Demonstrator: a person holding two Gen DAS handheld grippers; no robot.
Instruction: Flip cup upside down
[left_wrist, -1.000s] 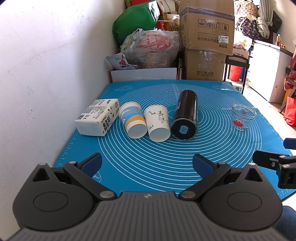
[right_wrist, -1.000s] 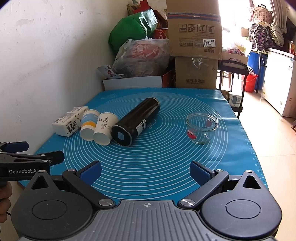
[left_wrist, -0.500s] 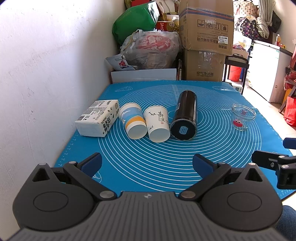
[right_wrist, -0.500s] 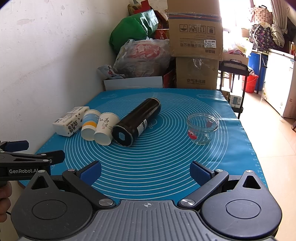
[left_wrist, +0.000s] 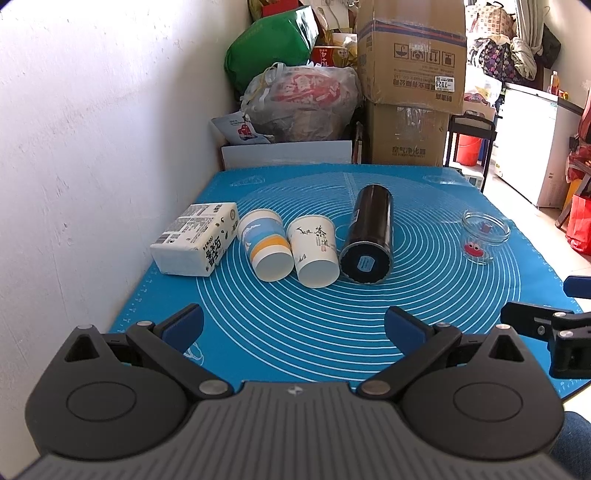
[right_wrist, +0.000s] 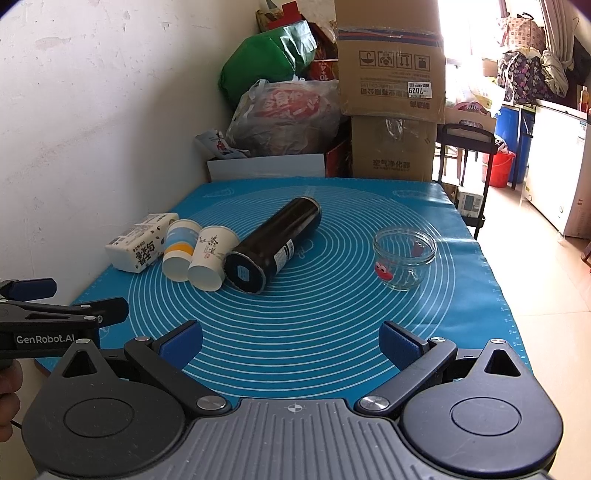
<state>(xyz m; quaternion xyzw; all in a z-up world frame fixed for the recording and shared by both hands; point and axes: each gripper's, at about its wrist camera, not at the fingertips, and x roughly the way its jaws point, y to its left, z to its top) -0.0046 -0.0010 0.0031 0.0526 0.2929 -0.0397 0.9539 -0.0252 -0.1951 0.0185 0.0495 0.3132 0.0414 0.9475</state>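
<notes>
Two paper cups lie on their sides on the blue mat (left_wrist: 295, 325), bases toward me: one with blue and orange bands (left_wrist: 266, 248) (right_wrist: 179, 252) and a white one with ink drawings (left_wrist: 316, 250) (right_wrist: 211, 256). A black cylindrical flask (left_wrist: 369, 236) (right_wrist: 275, 245) lies beside them. A clear glass jar (left_wrist: 484, 236) (right_wrist: 404, 258) stands upright at the right. My left gripper (left_wrist: 293, 325) is open and empty near the mat's front edge. My right gripper (right_wrist: 290, 341) is open and empty, also at the front edge.
A white tissue pack (left_wrist: 195, 243) lies left of the cups by the white wall (left_wrist: 92, 147). Cardboard boxes (left_wrist: 410, 85) and bags (left_wrist: 303, 103) pile up behind the table. The table's right edge drops to a tiled floor (right_wrist: 546, 295).
Both grippers have crept slightly forward toward the objects. Nothing on the mat has moved.
</notes>
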